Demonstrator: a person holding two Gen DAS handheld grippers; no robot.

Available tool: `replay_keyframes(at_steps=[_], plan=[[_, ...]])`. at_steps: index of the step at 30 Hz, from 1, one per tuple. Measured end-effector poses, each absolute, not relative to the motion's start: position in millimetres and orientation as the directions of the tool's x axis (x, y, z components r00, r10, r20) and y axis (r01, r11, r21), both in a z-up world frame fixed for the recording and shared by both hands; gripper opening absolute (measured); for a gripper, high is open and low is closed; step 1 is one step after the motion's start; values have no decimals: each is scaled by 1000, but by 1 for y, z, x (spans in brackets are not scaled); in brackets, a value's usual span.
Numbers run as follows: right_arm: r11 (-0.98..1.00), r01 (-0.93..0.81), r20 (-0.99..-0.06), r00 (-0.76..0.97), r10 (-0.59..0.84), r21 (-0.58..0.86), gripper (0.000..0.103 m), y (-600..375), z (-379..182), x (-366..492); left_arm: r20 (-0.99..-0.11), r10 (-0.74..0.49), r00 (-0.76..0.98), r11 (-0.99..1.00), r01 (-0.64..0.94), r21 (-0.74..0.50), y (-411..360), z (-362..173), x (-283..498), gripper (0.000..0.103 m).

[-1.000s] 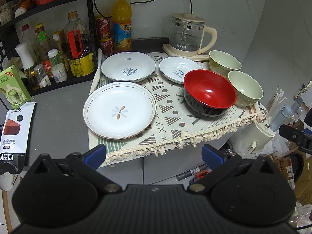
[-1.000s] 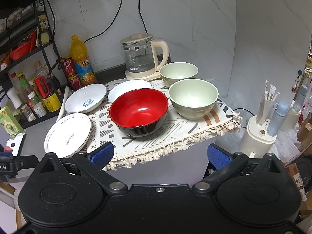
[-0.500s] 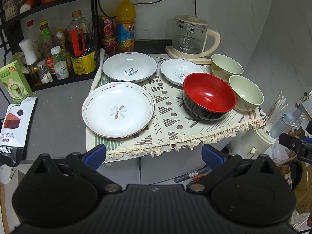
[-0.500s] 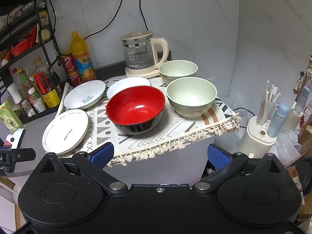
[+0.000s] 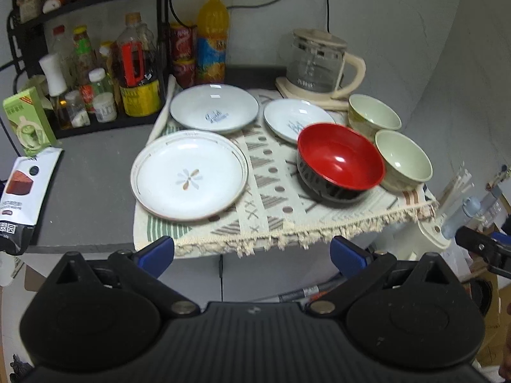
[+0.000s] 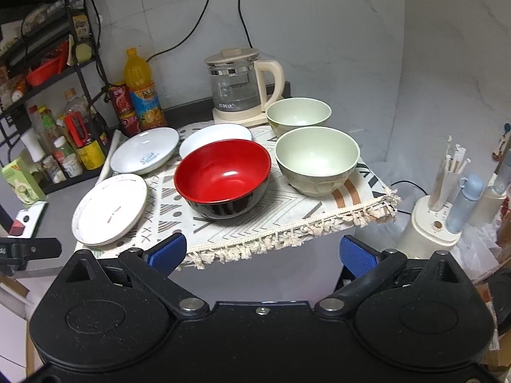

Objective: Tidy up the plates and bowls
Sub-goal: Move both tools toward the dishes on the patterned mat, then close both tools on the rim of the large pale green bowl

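While both grippers gape, red bowl [image 6: 222, 175] beyond right gripper [image 6: 261, 255]

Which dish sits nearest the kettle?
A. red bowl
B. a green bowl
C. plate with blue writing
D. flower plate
B: a green bowl stands right beside the kettle base, while the red bowl and both plates lie farther forward or to the left.
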State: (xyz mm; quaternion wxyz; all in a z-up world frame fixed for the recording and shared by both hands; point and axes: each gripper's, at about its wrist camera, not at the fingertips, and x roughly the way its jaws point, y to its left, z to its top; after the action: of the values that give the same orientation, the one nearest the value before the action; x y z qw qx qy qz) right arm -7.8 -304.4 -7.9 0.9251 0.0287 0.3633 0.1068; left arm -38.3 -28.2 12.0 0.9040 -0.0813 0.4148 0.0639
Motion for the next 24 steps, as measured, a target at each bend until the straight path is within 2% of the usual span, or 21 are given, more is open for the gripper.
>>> replay_keyframes(at_steps=[17,24], plan=[[966,-198,-637,726,260,169,103,-332,-1,3,-739,38,672,967,-210,-141,-54,21,-32,102],[979,-127,-645,738,201,160,103,-349,-8,9,-725,25,688,975,-178,-136,-71,22,-17,102]])
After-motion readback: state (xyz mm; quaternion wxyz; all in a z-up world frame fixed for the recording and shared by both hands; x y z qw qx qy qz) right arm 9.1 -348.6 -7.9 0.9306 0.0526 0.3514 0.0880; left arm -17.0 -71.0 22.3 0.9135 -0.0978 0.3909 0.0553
